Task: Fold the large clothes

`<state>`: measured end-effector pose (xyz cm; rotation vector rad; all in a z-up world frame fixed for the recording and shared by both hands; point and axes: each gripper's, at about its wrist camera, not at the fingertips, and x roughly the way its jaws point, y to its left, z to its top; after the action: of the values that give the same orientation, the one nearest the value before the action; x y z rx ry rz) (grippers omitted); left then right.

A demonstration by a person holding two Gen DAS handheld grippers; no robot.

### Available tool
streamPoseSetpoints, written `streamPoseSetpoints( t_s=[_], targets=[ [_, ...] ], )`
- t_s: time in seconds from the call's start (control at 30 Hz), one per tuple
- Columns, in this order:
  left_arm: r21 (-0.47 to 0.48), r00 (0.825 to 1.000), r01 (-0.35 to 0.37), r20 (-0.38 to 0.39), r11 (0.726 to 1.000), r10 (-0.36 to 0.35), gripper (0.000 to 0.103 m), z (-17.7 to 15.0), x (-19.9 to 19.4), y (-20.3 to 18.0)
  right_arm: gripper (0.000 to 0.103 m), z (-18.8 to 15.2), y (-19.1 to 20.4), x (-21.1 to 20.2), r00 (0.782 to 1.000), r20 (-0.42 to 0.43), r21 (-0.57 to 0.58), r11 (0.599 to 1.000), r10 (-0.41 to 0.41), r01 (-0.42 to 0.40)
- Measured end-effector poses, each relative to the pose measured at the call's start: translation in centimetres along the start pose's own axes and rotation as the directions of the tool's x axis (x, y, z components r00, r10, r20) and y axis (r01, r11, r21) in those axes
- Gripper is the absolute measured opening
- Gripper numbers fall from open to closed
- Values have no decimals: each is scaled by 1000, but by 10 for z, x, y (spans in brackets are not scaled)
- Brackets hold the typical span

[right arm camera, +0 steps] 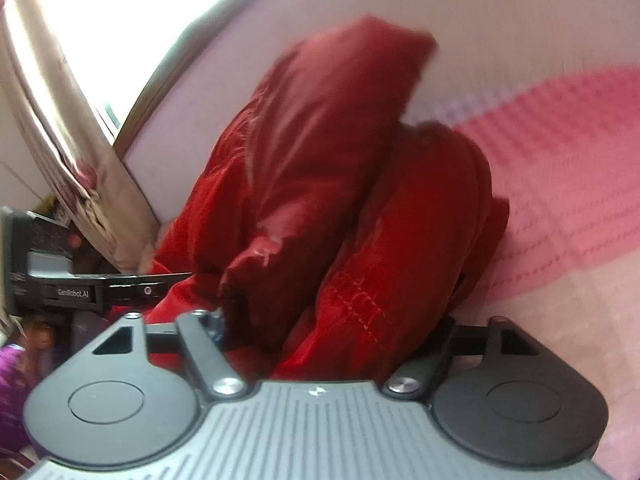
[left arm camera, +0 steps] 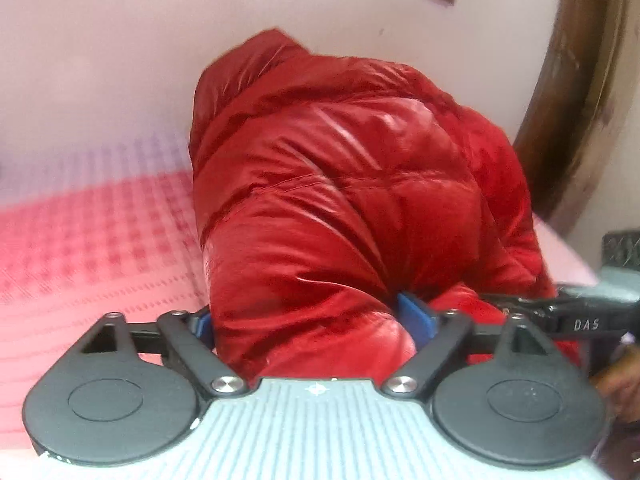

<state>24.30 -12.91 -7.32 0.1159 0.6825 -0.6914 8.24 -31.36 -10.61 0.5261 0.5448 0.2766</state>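
A shiny red puffer jacket (left arm camera: 340, 200) lies bunched on a pink checked bed cover (left arm camera: 100, 240). My left gripper (left arm camera: 312, 320) is shut on a thick fold of the jacket; its blue pads (left arm camera: 416, 316) press the fabric from both sides. In the right wrist view the jacket (right arm camera: 340, 200) shows as two padded rolls side by side. My right gripper (right arm camera: 332, 332) is shut on the near end of these rolls, and the fabric hides its fingertips. The other gripper shows at the right edge of the left view (left arm camera: 580, 320) and at the left edge of the right view (right arm camera: 80, 288).
The pink and white bed cover (right arm camera: 560, 200) spreads around the jacket. A dark wooden bed frame (left arm camera: 568, 100) curves at the right of the left view. A beige curtain (right arm camera: 60, 120) and a bright window stand at the left of the right view.
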Motion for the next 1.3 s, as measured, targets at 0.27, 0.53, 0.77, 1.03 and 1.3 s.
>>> streamPoseSetpoints(
  t_s=[0.27, 0.53, 0.77, 1.03, 1.3],
  targets=[
    [27, 998, -66, -12, 997, 66, 79, -4, -21, -20, 58, -4, 8, -9, 1000, 13, -23, 1000, -9, 10],
    [15, 998, -65, -22, 998, 65, 79, -2, -23, -21, 73, -2, 1, -5, 1000, -11, 48, 999, 13, -12],
    [-3, 998, -58, -16, 998, 58, 79, 0, -26, -18, 103, 0, -24, 13, 998, -20, 197, 978, 67, -61],
    [40, 991, -125, 48, 991, 123, 73, -8, -34, -40, 67, 1, -12, 6, 997, 14, 95, 993, 74, -75],
    [54, 988, -147, 60, 988, 144, 71, -15, -53, -49, 59, -5, 0, -5, 996, 44, 98, 992, 79, -83]
  ],
)
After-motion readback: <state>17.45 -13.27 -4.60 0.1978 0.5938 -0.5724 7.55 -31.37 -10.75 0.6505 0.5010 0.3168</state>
